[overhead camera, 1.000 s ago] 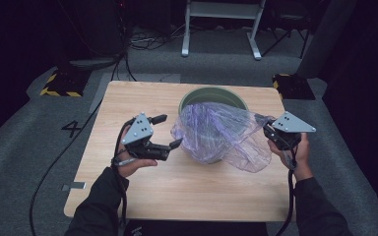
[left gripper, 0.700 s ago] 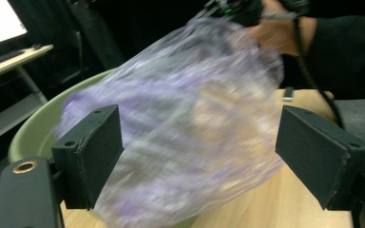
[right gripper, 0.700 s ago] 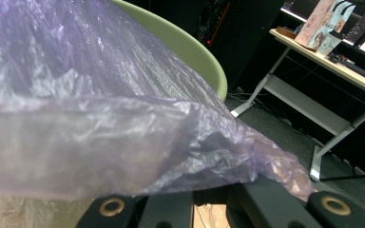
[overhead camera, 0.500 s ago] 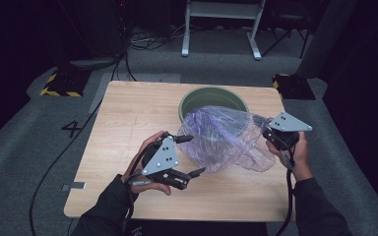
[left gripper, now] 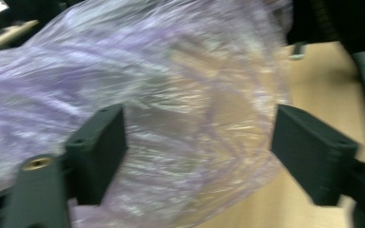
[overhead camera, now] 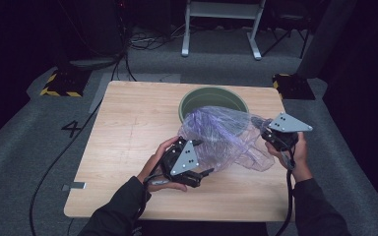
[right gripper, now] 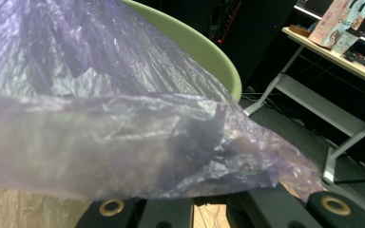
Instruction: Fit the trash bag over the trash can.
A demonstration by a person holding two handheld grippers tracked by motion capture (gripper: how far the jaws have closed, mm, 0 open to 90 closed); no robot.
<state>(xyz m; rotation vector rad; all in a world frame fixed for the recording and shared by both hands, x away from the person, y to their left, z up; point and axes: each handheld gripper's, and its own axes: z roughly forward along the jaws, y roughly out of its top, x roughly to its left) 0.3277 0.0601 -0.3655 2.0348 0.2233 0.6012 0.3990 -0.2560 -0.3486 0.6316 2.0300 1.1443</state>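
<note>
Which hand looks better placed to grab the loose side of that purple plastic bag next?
Probably the left. The left gripper has its jaws apart, just been closing, with the purple bag between them but not pinched. The right gripper is already shut on the bag's other edge beside the green bin.

High view: we look from above the near edge of the table [overhead camera: 128, 128], forward and down, far enough to take in the whole top and the floor beyond at 12 o'clock.

Left gripper view: we ride the left gripper [overhead camera: 197, 160], very near, facing the bag [left gripper: 171, 95] between its own spread jaws, bare wood at 3 o'clock.

Right gripper view: we ride the right gripper [overhead camera: 268, 135], low and close under the bag [right gripper: 123, 133], facing the bin [right gripper: 199, 52] and a desk at 2 o'clock.

Shared: we find the bag [overhead camera: 226, 137] in all three; the bin [overhead camera: 211, 96] in the high and right gripper views.
</note>
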